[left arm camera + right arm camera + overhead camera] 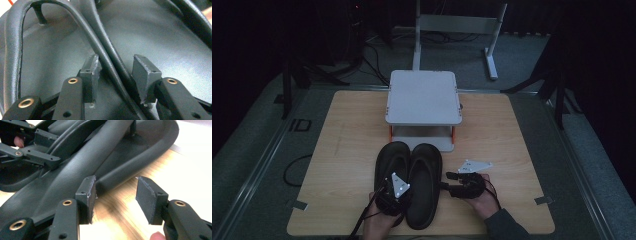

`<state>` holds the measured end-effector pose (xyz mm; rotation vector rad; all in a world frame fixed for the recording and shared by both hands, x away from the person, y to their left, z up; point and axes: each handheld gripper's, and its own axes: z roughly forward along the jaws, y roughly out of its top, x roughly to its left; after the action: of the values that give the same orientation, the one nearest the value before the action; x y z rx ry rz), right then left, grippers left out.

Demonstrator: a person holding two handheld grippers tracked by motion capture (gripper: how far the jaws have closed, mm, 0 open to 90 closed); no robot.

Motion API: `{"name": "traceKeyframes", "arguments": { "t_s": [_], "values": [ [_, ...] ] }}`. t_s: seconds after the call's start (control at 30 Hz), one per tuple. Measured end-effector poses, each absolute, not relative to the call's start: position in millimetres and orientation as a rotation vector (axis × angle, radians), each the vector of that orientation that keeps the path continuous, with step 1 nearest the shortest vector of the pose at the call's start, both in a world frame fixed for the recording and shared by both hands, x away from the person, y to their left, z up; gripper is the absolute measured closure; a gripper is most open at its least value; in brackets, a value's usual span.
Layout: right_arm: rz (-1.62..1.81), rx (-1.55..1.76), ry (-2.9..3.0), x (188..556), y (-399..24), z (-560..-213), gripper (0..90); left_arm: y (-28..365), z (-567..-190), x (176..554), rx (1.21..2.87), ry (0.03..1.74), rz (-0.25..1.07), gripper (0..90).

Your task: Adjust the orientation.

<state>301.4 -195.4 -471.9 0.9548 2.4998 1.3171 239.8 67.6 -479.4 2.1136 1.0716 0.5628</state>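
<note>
Your two slippers [409,182] lie side by side, inner edges touching, toes toward 12 o'clock, near the front edge of the table [342,150] and just short of the stand [423,97] at 12. They already look paired and lined up, so I judge that part done. What is left appears to be lifting them, perhaps toward the stand (its lower shelf is open on your side, though where they should go is only my guess).

Your left gripper [393,192] sits over the heels, at 6 o'clock from the pair. In the left gripper view its jaws straddle the two rims [113,66] where the slippers meet. The right pad seems to rest against the far rim, the left pad [91,72] stands a little off the near one, and I cannot tell whether it is truly clamping; treat it as closing in, not yet a sure hold.

Your right gripper [451,182] waits at 3 o'clock from the pair, level with the outer edge of the right slipper [130,152]. Its jaws stand apart with bare wood between them, the left pad [87,195] just beside the slipper's sole edge: released, holding nothing.

Counted: two slippers, two grippers, one stand, one table. Farther out at 12, a metal frame [457,30] and cables on the floor.

Before lifting, I would check that both rims are well seated in the left jaws.
</note>
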Motion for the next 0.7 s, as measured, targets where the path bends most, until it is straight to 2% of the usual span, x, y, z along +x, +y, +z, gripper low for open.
{"name": "traceKeyframes", "arguments": {
  "t_s": [0.17,0.23,0.37,0.7],
  "values": [
    [1.324,0.965,2.480,302.0,-199.5,-470.2,49.7,70.9,-478.0,238.0,2.123,1.083,0.567,62.1],
    [1.331,0.980,2.463,302.5,-203.9,-468.7,49.7,73.9,-477.4,237.8,2.118,1.103,0.573,69.5],
    [1.337,0.993,2.448,303.7,-209.0,-468.2,49.7,84.9,-477.2,238.8,2.091,1.139,0.558,75.0],
    [1.340,1.038,2.405,306.4,-222.8,-466.4,49.7,89.8,-475.4,240.8,2.066,1.139,0.552,76.6]
  ]
}}
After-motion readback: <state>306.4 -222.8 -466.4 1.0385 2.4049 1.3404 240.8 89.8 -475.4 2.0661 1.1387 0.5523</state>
